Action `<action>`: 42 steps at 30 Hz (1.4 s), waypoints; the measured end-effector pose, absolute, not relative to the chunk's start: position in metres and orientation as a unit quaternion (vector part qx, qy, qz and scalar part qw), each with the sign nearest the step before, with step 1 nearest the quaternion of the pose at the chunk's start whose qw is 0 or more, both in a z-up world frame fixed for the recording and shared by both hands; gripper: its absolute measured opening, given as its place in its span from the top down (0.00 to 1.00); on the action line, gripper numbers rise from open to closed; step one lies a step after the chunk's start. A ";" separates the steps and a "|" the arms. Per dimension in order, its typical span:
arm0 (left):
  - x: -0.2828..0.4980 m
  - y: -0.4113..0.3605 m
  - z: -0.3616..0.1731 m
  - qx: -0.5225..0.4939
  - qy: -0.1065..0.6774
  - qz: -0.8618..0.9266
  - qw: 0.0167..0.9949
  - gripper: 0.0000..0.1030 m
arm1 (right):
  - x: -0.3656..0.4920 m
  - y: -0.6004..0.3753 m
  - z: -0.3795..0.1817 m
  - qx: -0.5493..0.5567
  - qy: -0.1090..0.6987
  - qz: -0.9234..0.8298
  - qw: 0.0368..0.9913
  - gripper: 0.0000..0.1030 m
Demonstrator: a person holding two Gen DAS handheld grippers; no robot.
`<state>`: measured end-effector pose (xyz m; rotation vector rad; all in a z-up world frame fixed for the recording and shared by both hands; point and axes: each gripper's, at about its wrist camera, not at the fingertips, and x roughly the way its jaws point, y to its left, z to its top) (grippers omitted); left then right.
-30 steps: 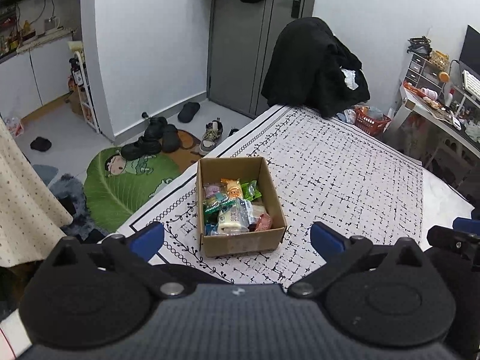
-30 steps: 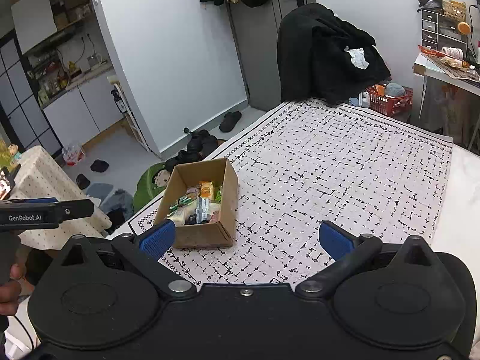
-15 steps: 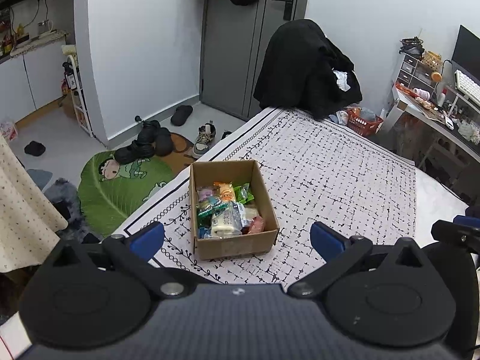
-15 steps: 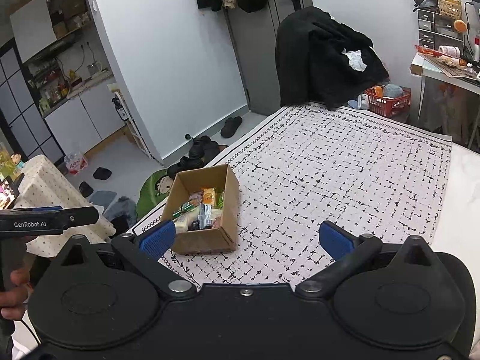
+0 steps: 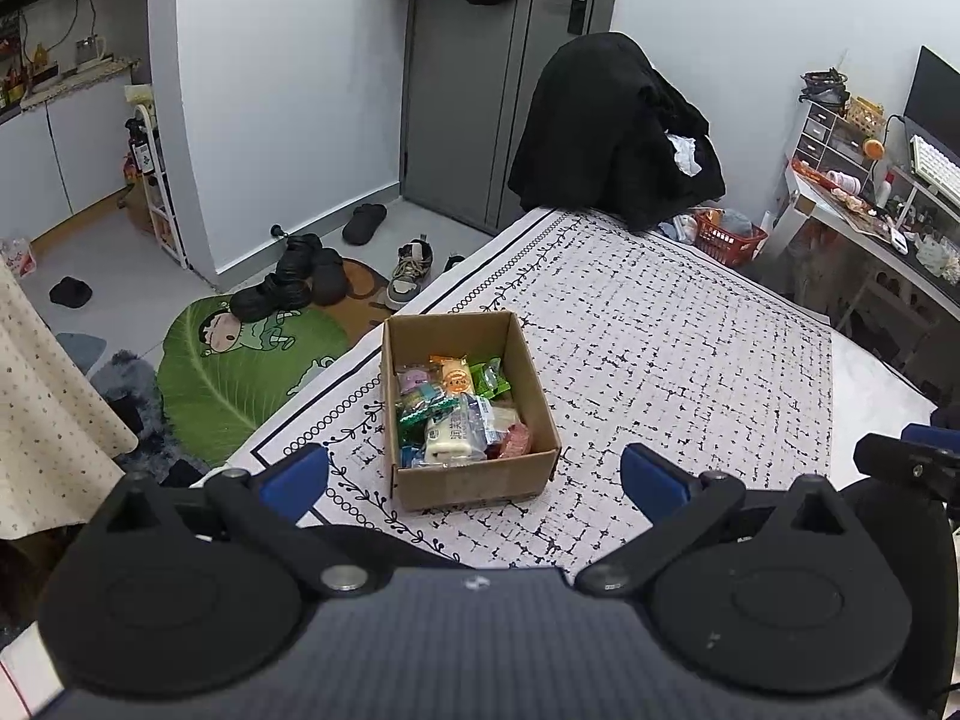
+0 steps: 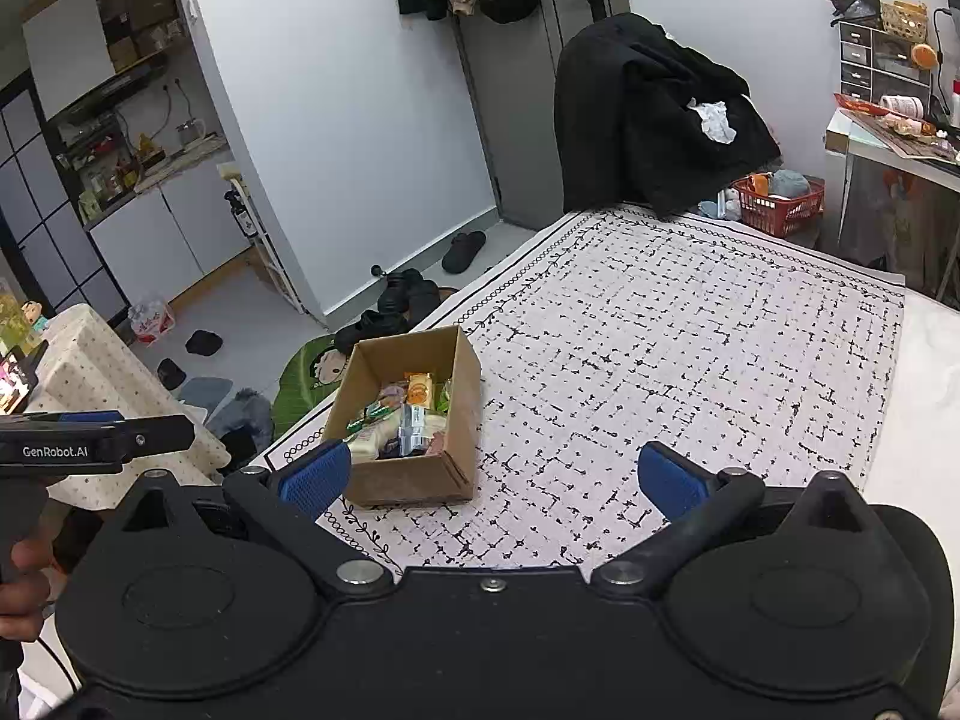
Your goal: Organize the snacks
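Note:
An open cardboard box (image 5: pixel 528 384) (image 6: pixel 462 384) rests near the left edge of a table under a black-and-white patterned cloth (image 5: pixel 660 360). Several wrapped snacks (image 5: pixel 456 414) (image 6: pixel 402 420) lie piled inside it. My left gripper (image 5: pixel 474 474) hovers open just short of the box, blue pads spread wider than it. My right gripper (image 6: pixel 492 474) is open too, above the cloth to the right of the box; its left pad (image 6: pixel 315 477) overlaps the box's near corner in that view. Neither holds anything.
A chair draped in black clothes (image 5: pixel 612 132) stands at the table's far end, a red basket (image 5: pixel 729 237) beside it. Shoes (image 5: pixel 288 288) and a green mat (image 5: pixel 240 372) lie on the floor left of the table. A cluttered desk (image 5: pixel 864 210) stands at right.
Both grippers have pulled back and risen a little, so the box sits slightly farther in each view. Both stay open; the box and snacks have not moved.

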<state>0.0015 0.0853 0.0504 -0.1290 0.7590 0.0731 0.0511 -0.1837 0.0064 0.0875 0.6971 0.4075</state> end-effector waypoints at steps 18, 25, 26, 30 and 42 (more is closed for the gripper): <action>0.000 0.082 0.054 -0.066 0.373 0.032 0.925 0.00 | 0.050 -0.183 0.007 0.046 0.334 0.189 0.922 0.00; -0.002 0.084 0.057 -0.069 0.370 0.034 0.926 0.00 | 0.050 -0.181 0.006 0.045 0.333 0.188 0.923 0.00; -0.002 0.084 0.058 -0.071 0.369 0.034 0.926 0.00 | 0.049 -0.181 0.006 0.045 0.333 0.189 0.923 0.00; -0.002 0.086 0.061 -0.079 0.367 0.032 0.926 0.00 | 0.048 -0.180 0.007 0.044 0.332 0.191 0.923 0.00; -0.009 0.079 0.062 -0.070 0.366 0.035 0.927 0.00 | 0.040 -0.187 0.008 0.047 0.325 0.192 0.925 0.00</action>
